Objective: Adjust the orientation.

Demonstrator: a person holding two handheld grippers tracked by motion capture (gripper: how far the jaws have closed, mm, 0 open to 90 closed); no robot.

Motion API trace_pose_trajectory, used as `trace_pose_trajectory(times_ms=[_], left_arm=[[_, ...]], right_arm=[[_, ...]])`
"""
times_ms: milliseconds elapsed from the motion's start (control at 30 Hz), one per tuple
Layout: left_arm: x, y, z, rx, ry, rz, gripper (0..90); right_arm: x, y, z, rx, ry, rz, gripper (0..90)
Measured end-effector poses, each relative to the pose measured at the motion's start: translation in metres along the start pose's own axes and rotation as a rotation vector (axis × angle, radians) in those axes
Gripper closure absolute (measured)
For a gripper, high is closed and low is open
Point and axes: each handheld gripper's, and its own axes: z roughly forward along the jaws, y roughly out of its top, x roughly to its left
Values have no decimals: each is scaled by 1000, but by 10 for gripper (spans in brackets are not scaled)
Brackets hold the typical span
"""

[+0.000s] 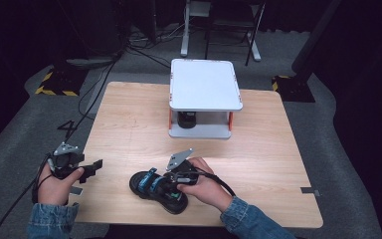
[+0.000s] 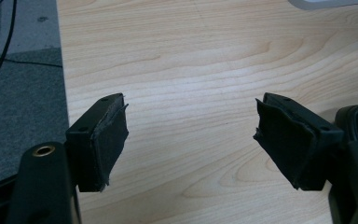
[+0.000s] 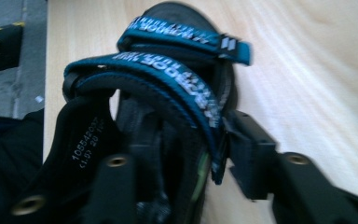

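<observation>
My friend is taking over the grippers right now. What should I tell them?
Right gripper: jaws around the side and teal straps of the black sandal; whether the pads press is unclear.
Left gripper: open, holding nothing, above the table's near left corner.
The sandal lies at the near edge of the table. The white two-level stand is at the far side, something dark on its lower shelf.
Done: the sandal is reached.
Left: firm the grip and lift, probably.

On the sandal (image 3: 168, 93) in front of me, white lettering runs along both teal straps, too blurred to read. Inside its black heel strap I read "105542032", partly unclear.
</observation>
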Motion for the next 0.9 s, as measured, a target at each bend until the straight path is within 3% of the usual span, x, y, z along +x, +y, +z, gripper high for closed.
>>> trace_pose_trajectory(times_ms=[67, 167, 533, 733, 767, 800, 900], left_arm=[[1, -1, -1, -1, 1, -1, 246], [1, -2, -1, -2, 2, -5, 246], [0, 1, 2, -2, -8, 3, 247], [-2, 4, 5, -5, -14, 4, 247], [-2, 5, 5, -3, -16, 8, 247], [-3, 6, 6, -6, -17, 7, 247], [-5, 9, 10, -2, -24, 16, 247]], right_arm=[[1, 1, 1, 10, -43, -20, 720], [2, 1, 1, 10, -58, -8, 752], [3, 2, -7, -70, -63, 10, 771], [-14, -2, -36, -156, -127, 78, 771], [-21, -6, -48, -194, -162, 115, 771], [-21, -6, -48, -194, -162, 115, 771], [-33, -13, -67, -236, -225, 164, 768]])
